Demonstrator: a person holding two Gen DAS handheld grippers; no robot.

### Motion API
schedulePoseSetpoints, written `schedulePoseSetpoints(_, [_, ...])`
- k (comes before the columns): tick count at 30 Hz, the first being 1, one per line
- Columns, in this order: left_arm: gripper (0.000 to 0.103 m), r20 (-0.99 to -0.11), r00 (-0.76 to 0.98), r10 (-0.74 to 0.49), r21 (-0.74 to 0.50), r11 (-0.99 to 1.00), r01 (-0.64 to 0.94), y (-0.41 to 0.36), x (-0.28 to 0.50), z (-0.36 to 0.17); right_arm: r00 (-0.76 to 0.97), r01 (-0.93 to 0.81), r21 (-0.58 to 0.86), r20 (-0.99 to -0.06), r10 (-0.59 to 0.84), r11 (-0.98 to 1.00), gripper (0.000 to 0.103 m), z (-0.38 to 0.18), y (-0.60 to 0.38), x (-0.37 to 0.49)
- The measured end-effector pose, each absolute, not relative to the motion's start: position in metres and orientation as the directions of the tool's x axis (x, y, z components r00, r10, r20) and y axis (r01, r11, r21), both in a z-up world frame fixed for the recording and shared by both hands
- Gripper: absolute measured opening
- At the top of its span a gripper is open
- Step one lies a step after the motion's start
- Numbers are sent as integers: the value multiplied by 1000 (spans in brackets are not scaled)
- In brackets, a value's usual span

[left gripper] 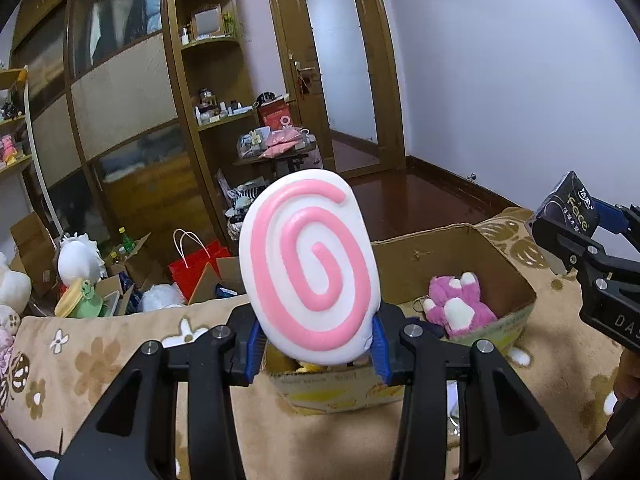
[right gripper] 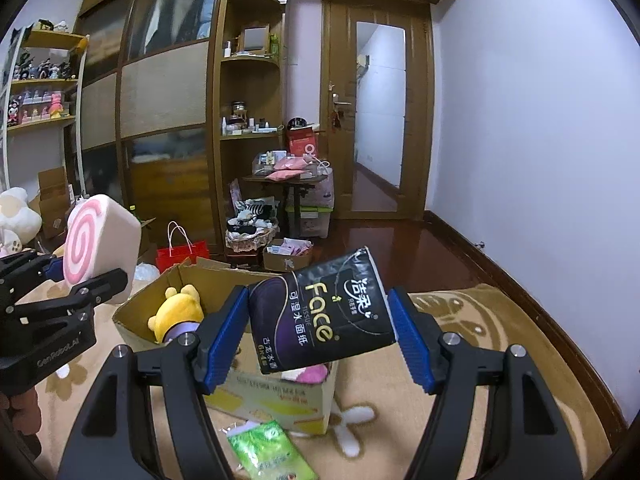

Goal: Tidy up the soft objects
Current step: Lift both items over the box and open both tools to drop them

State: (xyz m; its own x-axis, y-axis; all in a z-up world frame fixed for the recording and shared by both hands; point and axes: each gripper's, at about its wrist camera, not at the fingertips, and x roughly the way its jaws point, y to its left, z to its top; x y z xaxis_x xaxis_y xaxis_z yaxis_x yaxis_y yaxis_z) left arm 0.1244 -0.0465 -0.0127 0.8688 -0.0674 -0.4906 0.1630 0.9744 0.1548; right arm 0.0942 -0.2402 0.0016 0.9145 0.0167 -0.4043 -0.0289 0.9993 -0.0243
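My left gripper (left gripper: 316, 344) is shut on a white cushion with a pink spiral (left gripper: 310, 260), held upright above the near edge of an open cardboard box (left gripper: 516, 280). It also shows in the right wrist view (right gripper: 98, 240). My right gripper (right gripper: 318, 332) is shut on a black tissue pack marked "Face" (right gripper: 320, 312), held over the same box (right gripper: 172, 280). In the left wrist view the pack (left gripper: 568, 208) is at the right edge. A pink plush (left gripper: 456, 304) and a yellow bear plush (right gripper: 176, 308) lie in the box.
The box stands on a beige flowered blanket (left gripper: 100, 352). A green packet (right gripper: 268, 452) lies on the blanket in front of the box. Beyond the bed edge are a red bag (left gripper: 196, 264), boxes, plush toys (left gripper: 76, 260), a wardrobe and a door.
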Motion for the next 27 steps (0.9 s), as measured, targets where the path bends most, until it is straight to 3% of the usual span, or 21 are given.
schedulePoseSetpoints(18, [45, -605, 790, -102, 101, 974, 203, -47, 166, -50, 883, -132, 28, -451, 130, 991, 74, -29, -232, 140])
schedulePoseSetpoints(23, [50, -633, 769, -89, 87, 979, 185, -41, 172, -59, 868, -151, 14, -477, 139, 988, 75, -35, -229, 147])
schedulePoseSetpoints(27, [63, -640, 765, -76, 78, 984, 163, -36, 173, -63, 857, -156, 32, -493, 151, 987, 75, -39, -230, 149])
